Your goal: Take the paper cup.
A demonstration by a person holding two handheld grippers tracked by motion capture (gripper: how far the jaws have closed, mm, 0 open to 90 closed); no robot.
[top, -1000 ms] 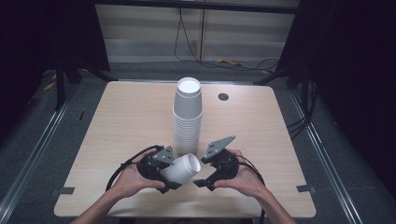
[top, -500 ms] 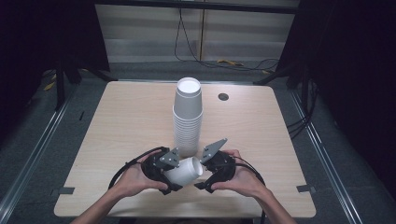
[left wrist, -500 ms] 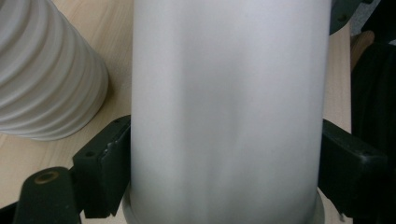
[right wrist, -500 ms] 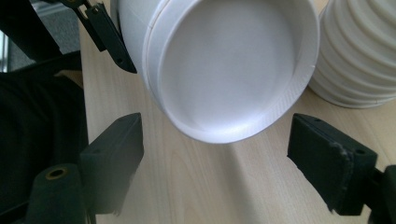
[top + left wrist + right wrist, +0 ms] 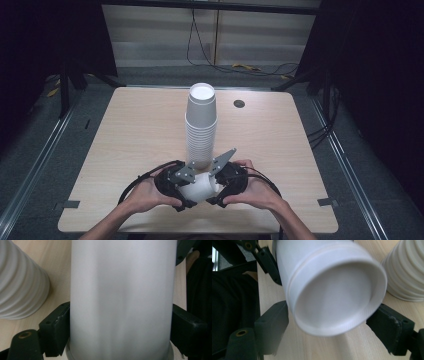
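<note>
A white paper cup (image 5: 199,189) lies on its side just above the table's front middle, held between both hands. My left gripper (image 5: 187,192) is shut on it near the rim; in the left gripper view the cup (image 5: 120,300) sits between the jaws of the left gripper (image 5: 121,323), both pressed against its wall. My right gripper (image 5: 217,192) faces the cup's base. In the right gripper view the base (image 5: 337,297) sits between the spread jaws of the right gripper (image 5: 329,318), open around it. A tall stack of upturned white cups (image 5: 201,125) stands just behind.
The wooden table (image 5: 125,130) has a dark round grommet (image 5: 239,103) at the back right. The stack's ribbed foot (image 5: 20,282) is close to the left gripper, and the foot (image 5: 407,272) is also near the right one. Cables lie on the floor beyond the table.
The two hands have drawn together. The right gripper moved left until its jaws came around the cup's base, and the cup in the left gripper tipped flatter.
</note>
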